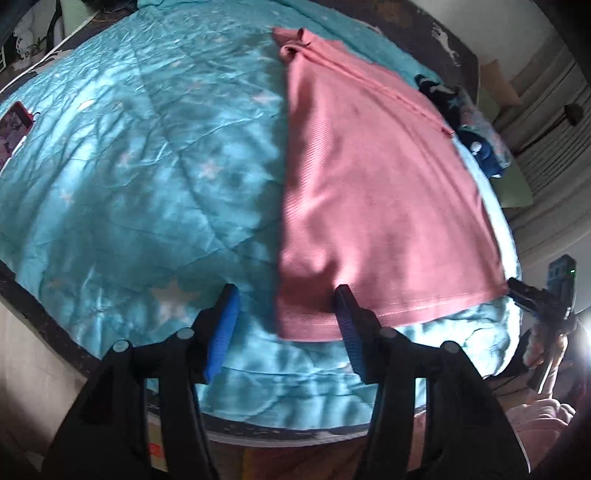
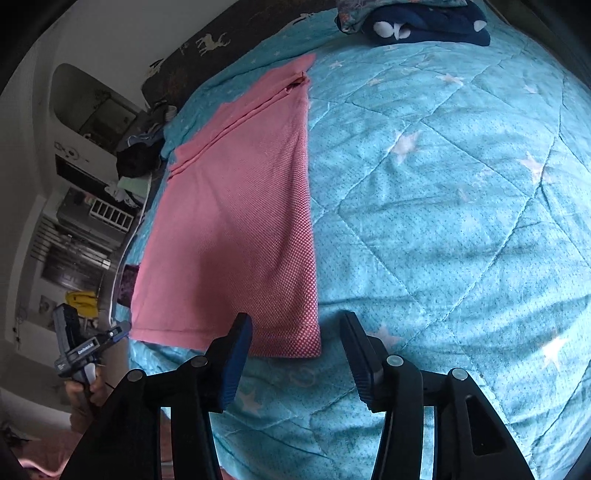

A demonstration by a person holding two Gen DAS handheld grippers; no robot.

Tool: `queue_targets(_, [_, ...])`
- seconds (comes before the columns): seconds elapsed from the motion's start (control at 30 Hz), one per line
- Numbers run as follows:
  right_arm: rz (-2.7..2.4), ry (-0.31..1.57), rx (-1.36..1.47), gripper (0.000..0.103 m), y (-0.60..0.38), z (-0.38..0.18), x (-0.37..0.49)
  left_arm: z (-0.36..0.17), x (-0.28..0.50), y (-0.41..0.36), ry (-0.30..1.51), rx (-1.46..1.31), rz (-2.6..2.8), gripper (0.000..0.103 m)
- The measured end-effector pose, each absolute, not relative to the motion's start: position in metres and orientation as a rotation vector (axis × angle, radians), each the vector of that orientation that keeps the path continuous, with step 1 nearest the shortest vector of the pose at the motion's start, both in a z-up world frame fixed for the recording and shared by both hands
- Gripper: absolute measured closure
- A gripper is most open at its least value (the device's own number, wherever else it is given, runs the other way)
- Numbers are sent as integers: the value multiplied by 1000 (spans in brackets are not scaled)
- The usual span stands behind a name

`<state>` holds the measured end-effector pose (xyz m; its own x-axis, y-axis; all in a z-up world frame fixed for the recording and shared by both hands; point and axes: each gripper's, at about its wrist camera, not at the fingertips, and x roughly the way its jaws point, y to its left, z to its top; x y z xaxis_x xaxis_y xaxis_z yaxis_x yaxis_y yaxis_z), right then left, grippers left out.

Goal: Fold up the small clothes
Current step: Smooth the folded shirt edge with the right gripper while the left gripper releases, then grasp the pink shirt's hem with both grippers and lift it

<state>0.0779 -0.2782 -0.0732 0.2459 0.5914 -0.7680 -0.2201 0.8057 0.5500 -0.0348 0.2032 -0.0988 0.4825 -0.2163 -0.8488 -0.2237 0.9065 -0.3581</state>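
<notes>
A pink garment (image 1: pixel 373 192), folded lengthwise into a long strip, lies flat on the teal star quilt (image 1: pixel 140 155). My left gripper (image 1: pixel 286 295) is open over the strip's near hem, with one hem corner between the blue pads; neither pad presses on the cloth. In the right wrist view the pink garment (image 2: pixel 236 229) runs away from me. My right gripper (image 2: pixel 295 321) stands open over its other near corner, the pads apart from the fabric. Each view shows the other hand-held gripper at the hem's far end: the right gripper (image 1: pixel 524 291) and the left gripper (image 2: pixel 118 330).
A pile of dark blue clothes with white spots (image 2: pixel 424 26) lies at the far end of the quilt (image 2: pixel 443 221). A red-edged flat object (image 1: pixel 16 118) sits at the quilt's left side. The bed's near edge (image 1: pixel 258 428) runs just below my fingers.
</notes>
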Motion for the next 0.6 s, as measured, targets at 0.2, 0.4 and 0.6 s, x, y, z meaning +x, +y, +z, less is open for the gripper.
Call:
queue_targets(0.2, [577, 1202, 373, 49, -269, -71, 77, -98, -31, 193, 1066, -457, -95, 53])
queue_targets(0.4, [598, 1201, 373, 49, -260, -72, 75, -92, -29, 191, 1052, -503, -141, 90])
queue_targets(0.6, [600, 1206, 388, 49, -260, -73, 76, -95, -29, 197, 1058, -536, -136, 85])
